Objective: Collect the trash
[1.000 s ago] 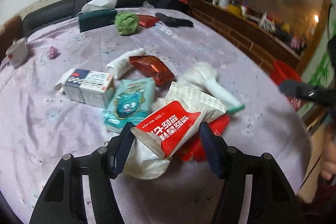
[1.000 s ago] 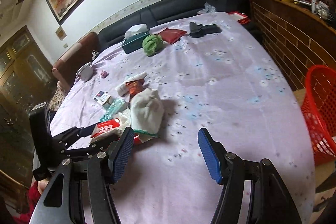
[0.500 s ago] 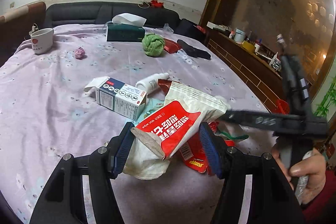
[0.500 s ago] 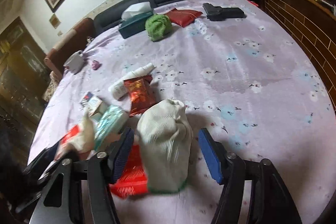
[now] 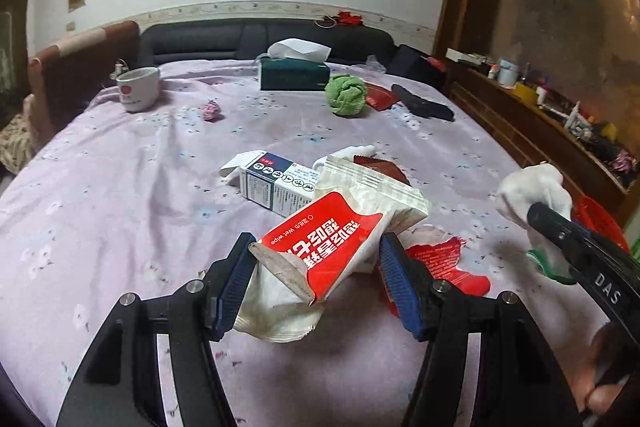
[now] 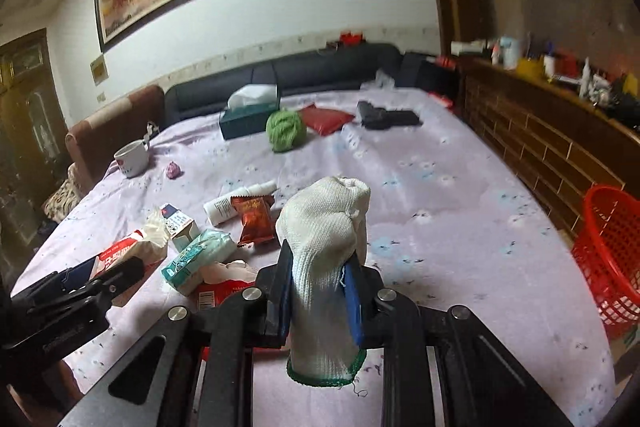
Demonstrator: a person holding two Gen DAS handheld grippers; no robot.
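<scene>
Your right gripper (image 6: 318, 293) is closing, pads pressing a white knit glove (image 6: 326, 227); your left gripper (image 5: 316, 277) clamps a wet-wipe packet (image 5: 332, 243), red basket (image 6: 604, 259) at three o'clock.

red-and-white wet wipe pack (image 5: 320, 251), crumpled, tilted up off the purple cloth, print upside down. white knit glove (image 6: 326, 247) with green cuff stands upright, bunched. torn red wrapper (image 5: 444, 263) lies flat at 3 o'clock of the pack.
</scene>
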